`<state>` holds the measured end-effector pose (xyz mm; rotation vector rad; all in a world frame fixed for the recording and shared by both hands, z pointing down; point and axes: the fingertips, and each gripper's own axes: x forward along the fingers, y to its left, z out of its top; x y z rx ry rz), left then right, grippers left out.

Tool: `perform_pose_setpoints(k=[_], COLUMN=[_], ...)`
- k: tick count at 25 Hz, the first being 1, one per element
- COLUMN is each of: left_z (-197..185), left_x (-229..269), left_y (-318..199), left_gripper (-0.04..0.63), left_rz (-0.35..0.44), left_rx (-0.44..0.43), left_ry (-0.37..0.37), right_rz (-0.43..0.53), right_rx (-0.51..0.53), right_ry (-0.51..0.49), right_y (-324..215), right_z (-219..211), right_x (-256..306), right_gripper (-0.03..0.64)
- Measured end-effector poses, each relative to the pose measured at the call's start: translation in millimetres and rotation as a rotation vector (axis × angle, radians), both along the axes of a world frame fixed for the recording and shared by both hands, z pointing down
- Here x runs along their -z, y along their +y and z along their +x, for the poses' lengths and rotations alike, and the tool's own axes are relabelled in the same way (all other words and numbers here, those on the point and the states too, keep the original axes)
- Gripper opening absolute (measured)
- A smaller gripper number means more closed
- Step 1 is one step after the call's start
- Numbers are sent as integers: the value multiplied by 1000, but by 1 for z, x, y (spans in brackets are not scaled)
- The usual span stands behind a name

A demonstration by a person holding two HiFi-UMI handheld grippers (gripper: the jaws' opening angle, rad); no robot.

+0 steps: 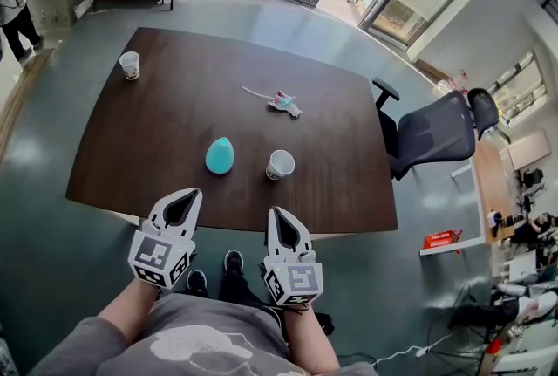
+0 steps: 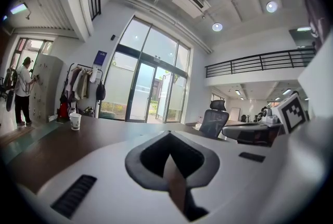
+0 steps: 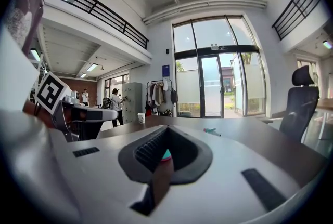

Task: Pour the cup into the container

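A white paper cup stands slightly tilted on the dark wooden table, near its front edge. To the cup's left sits a teal egg-shaped container; a sliver of it peeps through the right jaws. My left gripper hovers at the table's front edge, below the teal container, shut and empty. My right gripper hangs just off the edge, below the cup, also shut with nothing in it. In each gripper view the jaws meet at the tip.
A second white cup stands at the far left corner. A small teal-and-pink wrapper lies mid-table. A black office chair stands at the right side. A person stands far left by the wall.
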<state>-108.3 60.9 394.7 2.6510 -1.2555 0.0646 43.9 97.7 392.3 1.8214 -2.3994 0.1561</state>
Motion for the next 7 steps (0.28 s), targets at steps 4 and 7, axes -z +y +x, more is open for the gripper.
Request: perform_pose_setpoints(k=[4, 7], left_z=[-6, -11], left_x=[2, 3], left_y=[3, 4], left_gripper=[8, 8], left_rz=[-3, -8], left_rx=[-8, -11], left_ry=[17, 27], right_rz=[-8, -2], right_rx=[-20, -27], right_ry=[-16, -18], right_y=[2, 3], right_z=[-2, -5], right_x=[-2, 0], right_gripper=[-12, -12])
